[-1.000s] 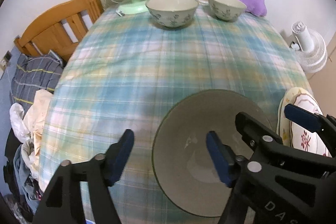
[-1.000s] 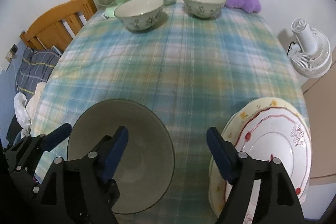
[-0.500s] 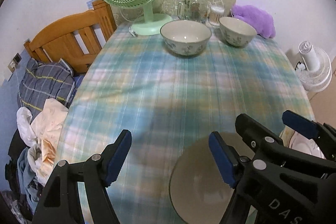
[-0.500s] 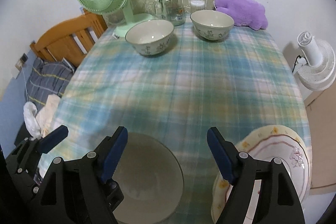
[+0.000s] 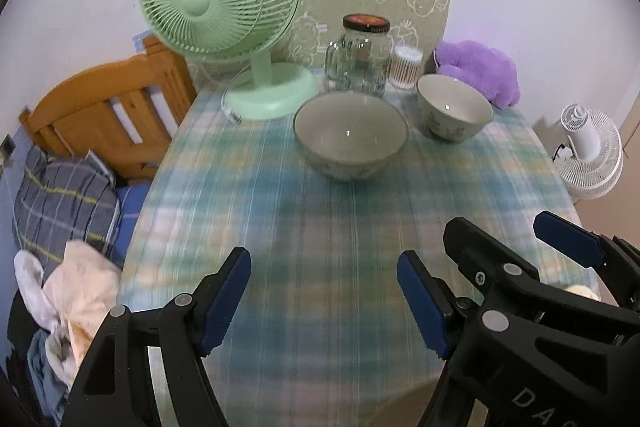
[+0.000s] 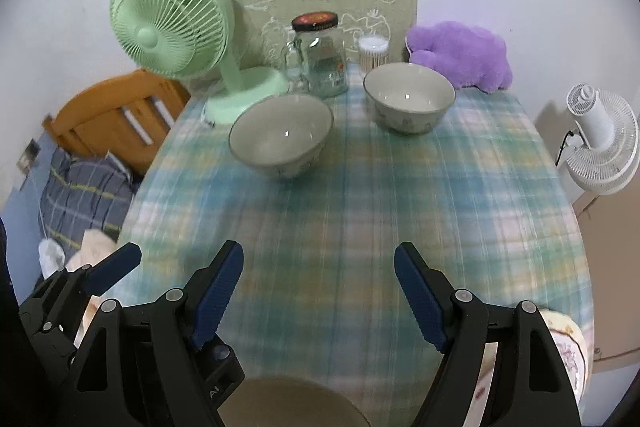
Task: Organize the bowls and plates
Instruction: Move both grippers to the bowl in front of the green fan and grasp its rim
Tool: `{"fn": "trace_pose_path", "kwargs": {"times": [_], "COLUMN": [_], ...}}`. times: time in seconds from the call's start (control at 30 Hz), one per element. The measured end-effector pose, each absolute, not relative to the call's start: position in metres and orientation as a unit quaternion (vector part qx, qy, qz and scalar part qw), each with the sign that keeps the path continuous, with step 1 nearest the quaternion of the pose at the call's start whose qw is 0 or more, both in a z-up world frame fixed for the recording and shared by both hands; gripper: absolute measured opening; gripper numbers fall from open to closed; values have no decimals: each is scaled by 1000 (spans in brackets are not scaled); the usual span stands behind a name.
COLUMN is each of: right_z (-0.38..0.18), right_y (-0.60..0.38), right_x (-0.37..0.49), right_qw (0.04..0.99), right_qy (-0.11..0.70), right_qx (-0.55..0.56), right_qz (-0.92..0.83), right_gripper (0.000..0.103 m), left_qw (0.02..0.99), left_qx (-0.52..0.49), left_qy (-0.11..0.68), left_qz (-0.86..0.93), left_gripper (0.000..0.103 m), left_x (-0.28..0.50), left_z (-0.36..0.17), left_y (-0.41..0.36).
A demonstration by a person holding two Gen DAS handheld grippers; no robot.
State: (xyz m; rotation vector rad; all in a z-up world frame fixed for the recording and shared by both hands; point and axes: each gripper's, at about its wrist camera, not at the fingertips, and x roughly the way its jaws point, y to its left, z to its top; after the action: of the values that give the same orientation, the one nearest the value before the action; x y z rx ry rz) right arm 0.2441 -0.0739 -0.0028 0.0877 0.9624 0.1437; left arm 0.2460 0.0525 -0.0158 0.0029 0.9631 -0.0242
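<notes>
Two patterned bowls stand at the far end of the plaid table [image 5: 320,227]: a wider bowl [image 5: 350,135] [image 6: 280,135] and, to its right, a smaller bowl [image 5: 454,111] [image 6: 408,101]. My left gripper [image 5: 322,263] hovers open above the cloth with nothing between its fingers. My right gripper [image 6: 318,255] [image 5: 516,233] is beside it, open and empty too. Below the right gripper, the rim of a large plain bowl [image 6: 296,403] shows at the near table edge. A flowered plate [image 6: 568,355] lies at the near right corner, half hidden by a finger.
A green fan [image 5: 224,7], a glass jar [image 5: 366,55], a swab holder [image 5: 406,67] and a purple plush [image 5: 480,71] line the far edge. A wooden bed frame [image 5: 108,119] with clothes lies left. A white fan [image 5: 588,151] stands on the floor, right.
Both grippers have drawn back and risen from the near bowl and plate, which have slid to the bottom edge or out of view. The far bowls now sit mid-frame. The jaws stay equally wide.
</notes>
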Motion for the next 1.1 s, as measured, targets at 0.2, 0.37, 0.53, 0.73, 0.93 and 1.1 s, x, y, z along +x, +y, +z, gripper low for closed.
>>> {"fn": "trace_pose_path", "kwargs": {"times": [0.2, 0.37, 0.53, 0.73, 0.93, 1.1], "right_z": [0, 0, -1, -5, -28, -47], "right_y": [-66, -60, -53, -45, -45, -48], "right_x": [275, 302, 331, 360, 394, 412], "right_qw": [887, 894, 897, 901, 899, 895], "right_qy": [456, 445, 439, 430, 436, 444], "right_qx": [39, 37, 35, 35, 40, 42], "right_qz": [55, 44, 34, 40, 26, 12], "right_gripper": [81, 81, 81, 81, 81, 78], "left_qw": [888, 893, 897, 899, 896, 888], "left_qx": [3, 9, 10, 18, 26, 21], "left_qy": [459, 448, 440, 437, 442, 459], "left_qz": [-23, -30, -31, -30, -18, -24], "left_gripper": [77, 77, 76, 75, 71, 64], "left_x": [279, 310, 338, 370, 399, 417], "left_z": [-17, -18, -21, -30, -51, -73], "left_y": [58, 62, 65, 65, 64, 65]}}
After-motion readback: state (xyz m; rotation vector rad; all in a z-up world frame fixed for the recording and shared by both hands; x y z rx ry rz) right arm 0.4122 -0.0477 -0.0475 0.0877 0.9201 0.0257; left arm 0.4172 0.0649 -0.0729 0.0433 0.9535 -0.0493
